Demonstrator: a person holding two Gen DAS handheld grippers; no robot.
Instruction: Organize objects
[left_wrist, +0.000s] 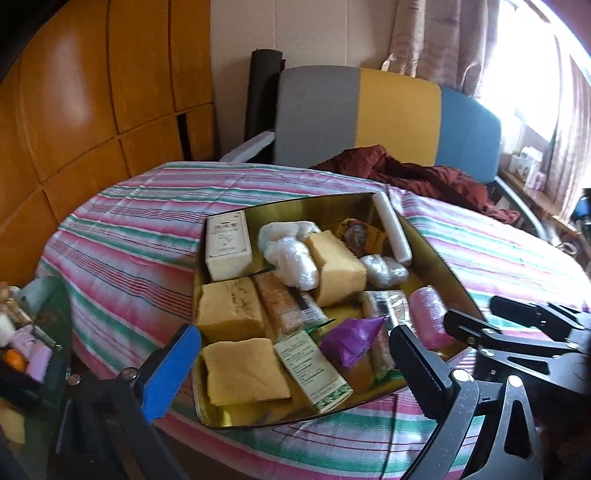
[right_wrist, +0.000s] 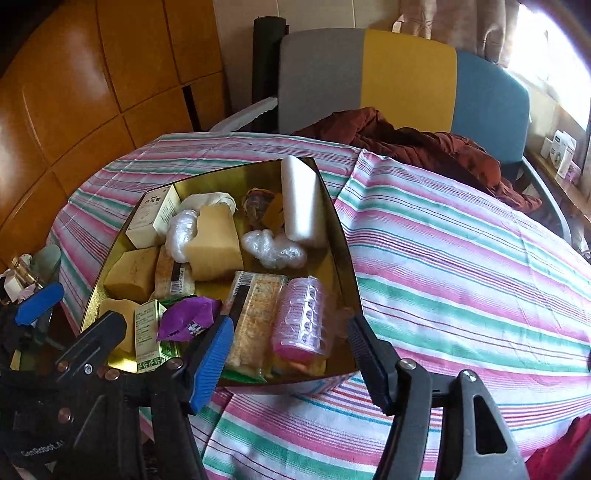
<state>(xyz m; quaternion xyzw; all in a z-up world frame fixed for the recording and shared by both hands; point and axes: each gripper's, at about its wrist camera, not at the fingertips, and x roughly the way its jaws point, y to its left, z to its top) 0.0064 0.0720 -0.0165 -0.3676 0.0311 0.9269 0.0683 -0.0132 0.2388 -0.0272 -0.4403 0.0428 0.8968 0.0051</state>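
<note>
A gold tin box (left_wrist: 432, 258) (right_wrist: 340, 251) sits on the striped tablecloth, filled with several items. Among them are yellow sponges (left_wrist: 243, 373) (right_wrist: 214, 243), a white carton (left_wrist: 227, 243), a green-and-white carton (left_wrist: 314, 369) (right_wrist: 149, 332), a purple wrapper (left_wrist: 347, 339) (right_wrist: 188, 317), a pink tube (left_wrist: 430, 317) (right_wrist: 301, 317), cracker packs, plastic bags and a white foam roll (left_wrist: 391, 229) (right_wrist: 299, 199). My left gripper (left_wrist: 295, 373) hangs wide open over the box's near left part, holding nothing. My right gripper (right_wrist: 291, 360) stands open above the near right corner, over the pink tube, also empty.
The striped tablecloth (right_wrist: 461, 258) stretches bare to the right of the box. A grey, yellow and blue chair back (left_wrist: 395, 114) with a dark red garment (right_wrist: 424, 144) stands behind the table. Orange wooden panels (left_wrist: 74, 110) are at left, with small clutter (left_wrist: 22, 339) below the table's left edge.
</note>
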